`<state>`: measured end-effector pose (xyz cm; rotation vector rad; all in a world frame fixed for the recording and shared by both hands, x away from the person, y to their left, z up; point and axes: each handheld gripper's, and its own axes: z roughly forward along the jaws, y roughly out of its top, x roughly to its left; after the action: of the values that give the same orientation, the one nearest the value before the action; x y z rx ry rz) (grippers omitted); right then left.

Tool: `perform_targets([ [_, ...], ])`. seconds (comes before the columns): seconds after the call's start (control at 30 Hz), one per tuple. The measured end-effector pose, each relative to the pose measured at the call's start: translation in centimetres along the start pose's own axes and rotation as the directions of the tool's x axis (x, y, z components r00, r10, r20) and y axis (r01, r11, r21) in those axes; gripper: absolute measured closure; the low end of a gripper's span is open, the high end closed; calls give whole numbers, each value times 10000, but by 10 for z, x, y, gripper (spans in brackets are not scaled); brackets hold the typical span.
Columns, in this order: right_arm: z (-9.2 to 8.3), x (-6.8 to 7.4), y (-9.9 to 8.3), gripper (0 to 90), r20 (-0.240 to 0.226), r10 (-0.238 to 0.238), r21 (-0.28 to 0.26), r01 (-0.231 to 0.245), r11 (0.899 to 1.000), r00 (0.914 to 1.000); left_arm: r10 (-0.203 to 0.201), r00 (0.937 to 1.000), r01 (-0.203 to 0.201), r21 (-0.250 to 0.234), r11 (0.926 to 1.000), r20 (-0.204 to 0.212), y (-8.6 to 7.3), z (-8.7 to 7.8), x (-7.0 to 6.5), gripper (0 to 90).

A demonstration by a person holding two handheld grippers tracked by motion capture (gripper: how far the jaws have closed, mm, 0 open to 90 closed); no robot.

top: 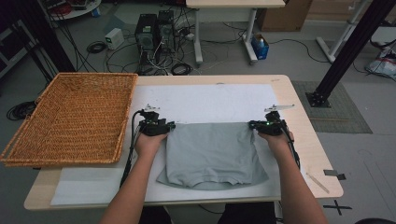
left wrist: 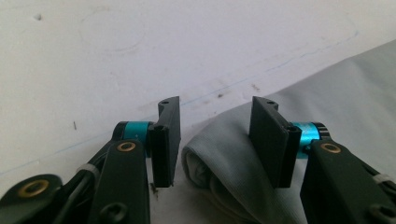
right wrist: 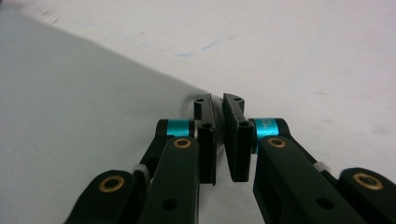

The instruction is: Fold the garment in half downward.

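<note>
A grey shirt lies folded on the white mat, its collar toward the person. My left gripper is at the shirt's far left corner. In the left gripper view the jaws stand apart around the rolled fold of the shirt; the left pad is clear of the cloth. My right gripper is at the far right corner. In the right gripper view its jaws are nearly together, pinching the edge of the shirt.
A large wicker basket sits on the table's left side, close to my left forearm. The wooden table edge runs just right of my right hand. A thin pale strip lies near the front right corner.
</note>
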<state>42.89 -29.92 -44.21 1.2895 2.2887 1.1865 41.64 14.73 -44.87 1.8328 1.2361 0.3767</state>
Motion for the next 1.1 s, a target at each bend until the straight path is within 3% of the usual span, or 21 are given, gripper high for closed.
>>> perform_targets([
  [0.1, -8, -9, -2, 852, 204, 311, -120, -309, 9995, 9993, 106, 9999, -106, 12, 9999, 25, 0, 1, -3, 539],
  [0.2, -10, -5, -3, 808, 428, 232, -45, -231, 9997, 9988, 141, 9999, -141, 2, 9999, 48, 1, -3, -4, 534],
  [0.37, -32, 7, 5, 589, 616, -257, -1229, 331, 9919, 9978, 394, 9990, -377, -855, 9956, 188, 9, -27, -11, 424],
  [0.5, -54, 15, 12, 415, 525, -395, -1637, 476, 9854, 9978, 714, 9970, -657, -1599, 9849, 297, 14, -53, -17, 370],
  [0.67, -68, 28, 21, 278, 356, -722, -2029, 779, 9761, 9968, 963, 9950, -896, -1857, 9785, 272, 15, -74, -23, 295],
  [0.73, -69, 33, 24, 217, 337, -863, -2167, 916, 9719, 9957, 1043, 9940, -959, -1989, 9753, 325, 15, -80, -24, 277],
  [0.9, -63, 43, 29, 185, -40, -1332, -2199, 1290, 9670, 9911, 1180, 9922, -1067, -2170, 9703, 400, 14, -90, -26, 255],
  [1.1, -53, 44, 36, 135, -111, -1393, -2134, 1338, 9678, 9902, 1271, 9899, -1097, -2285, 9673, 631, 14, -96, -32, 249],
])
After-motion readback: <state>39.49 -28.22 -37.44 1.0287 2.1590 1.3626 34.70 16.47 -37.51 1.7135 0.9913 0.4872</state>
